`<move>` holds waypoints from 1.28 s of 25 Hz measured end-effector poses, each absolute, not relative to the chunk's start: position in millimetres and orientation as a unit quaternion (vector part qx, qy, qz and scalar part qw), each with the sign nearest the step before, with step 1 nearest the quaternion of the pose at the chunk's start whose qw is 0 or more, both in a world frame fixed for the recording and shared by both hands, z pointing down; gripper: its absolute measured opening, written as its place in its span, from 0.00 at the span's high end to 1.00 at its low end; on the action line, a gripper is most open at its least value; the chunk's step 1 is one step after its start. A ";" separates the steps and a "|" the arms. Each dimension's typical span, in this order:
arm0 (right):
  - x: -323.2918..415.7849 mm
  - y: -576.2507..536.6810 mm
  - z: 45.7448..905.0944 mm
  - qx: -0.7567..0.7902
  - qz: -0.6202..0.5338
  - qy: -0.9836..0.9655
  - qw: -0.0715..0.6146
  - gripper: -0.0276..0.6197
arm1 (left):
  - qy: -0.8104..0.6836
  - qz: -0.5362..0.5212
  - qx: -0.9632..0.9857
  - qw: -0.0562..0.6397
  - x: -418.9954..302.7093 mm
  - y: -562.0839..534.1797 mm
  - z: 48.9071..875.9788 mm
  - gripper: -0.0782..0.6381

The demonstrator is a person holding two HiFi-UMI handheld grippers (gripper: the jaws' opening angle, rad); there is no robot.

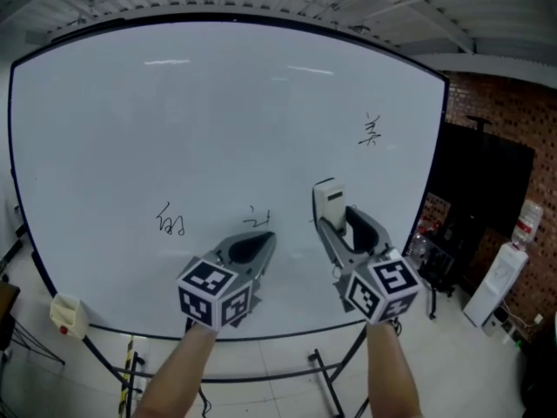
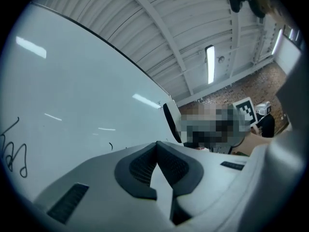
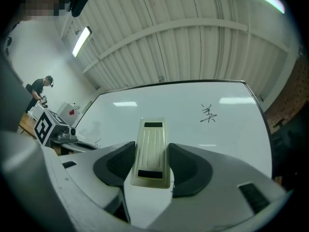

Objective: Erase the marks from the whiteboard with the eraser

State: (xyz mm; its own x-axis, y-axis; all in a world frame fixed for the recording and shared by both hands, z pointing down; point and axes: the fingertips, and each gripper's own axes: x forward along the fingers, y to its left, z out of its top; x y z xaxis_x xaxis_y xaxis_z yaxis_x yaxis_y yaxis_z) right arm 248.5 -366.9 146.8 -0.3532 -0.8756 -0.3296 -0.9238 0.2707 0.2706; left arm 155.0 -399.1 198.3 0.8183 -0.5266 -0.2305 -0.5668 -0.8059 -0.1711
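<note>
The eraser (image 3: 152, 151) is clamped in the right tool (image 3: 153, 170), before the marked whiteboard (image 1: 218, 120). The left tool (image 2: 157, 149) is held closed, empty.

No readable text, whiteboard (image 1: 218, 103) marks (image 1: 372, 131) only illegible handwritten scribbles

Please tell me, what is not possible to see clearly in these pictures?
Head view: the wiping face of the eraser, turned away; contact with the whiteboard is unclear.
Head view: board area behind the left gripper and right gripper.
All views: the marks, too small to read.
</note>
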 end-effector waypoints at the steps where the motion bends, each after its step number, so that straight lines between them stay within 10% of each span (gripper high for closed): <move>1: 252.7 -366.0 156.9 -0.569 0.200 0.795 0.057 0.60 | 0.283 0.084 -0.949 0.111 160.0 -398.3 204.1 0.88; 32: 278.5 -358.0 272.5 -0.593 0.065 0.799 0.068 0.60 | 0.239 0.044 -0.970 0.031 201.3 -399.7 293.3 0.88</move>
State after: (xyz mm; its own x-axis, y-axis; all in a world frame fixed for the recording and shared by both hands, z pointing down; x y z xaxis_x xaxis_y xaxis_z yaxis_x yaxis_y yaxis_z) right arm 278.5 -358.0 272.5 -0.2868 -0.9397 -0.1864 -0.9575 0.2874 0.0240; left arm 201.3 -399.7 293.3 0.8823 -0.4598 -0.1005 -0.4653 -0.8843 -0.0393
